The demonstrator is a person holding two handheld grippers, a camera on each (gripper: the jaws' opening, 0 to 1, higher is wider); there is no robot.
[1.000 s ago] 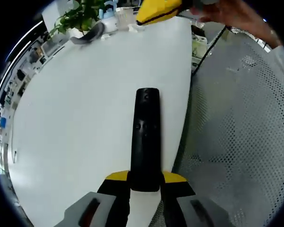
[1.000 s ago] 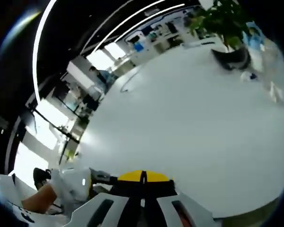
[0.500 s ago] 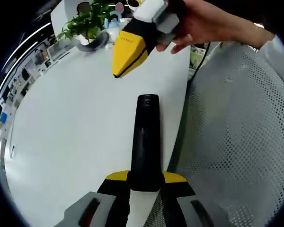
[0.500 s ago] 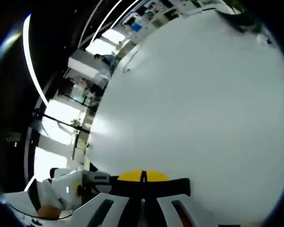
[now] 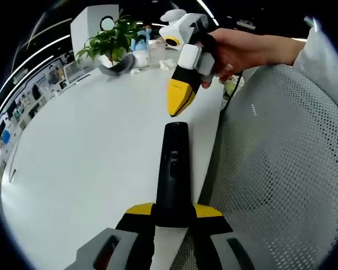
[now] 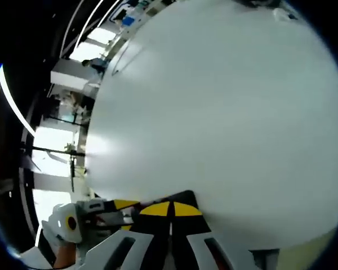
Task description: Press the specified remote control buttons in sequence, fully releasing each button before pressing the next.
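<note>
A long black remote (image 5: 173, 169) lies lengthwise over the white table (image 5: 90, 146) near its right edge. My left gripper (image 5: 172, 212) is shut on the remote's near end. A hand holds my right gripper (image 5: 177, 108), which points down with its yellow tips together. Those tips hang right at the remote's far end, and I cannot tell if they touch it. In the right gripper view my right gripper (image 6: 170, 210) is shut, and the black remote (image 6: 183, 197) peeks out just beyond its tips. The left gripper (image 6: 84, 216) shows at the lower left.
A grey mesh chair (image 5: 281, 169) stands right beside the table's right edge. At the far end of the table are a potted plant (image 5: 110, 42), a grey curved object (image 5: 117, 64), a white box (image 5: 96, 22) and small bottles (image 5: 143, 48).
The right gripper has come down from the far top of the left gripper view to the remote's far end. The right gripper view has tipped down toward the table.
</note>
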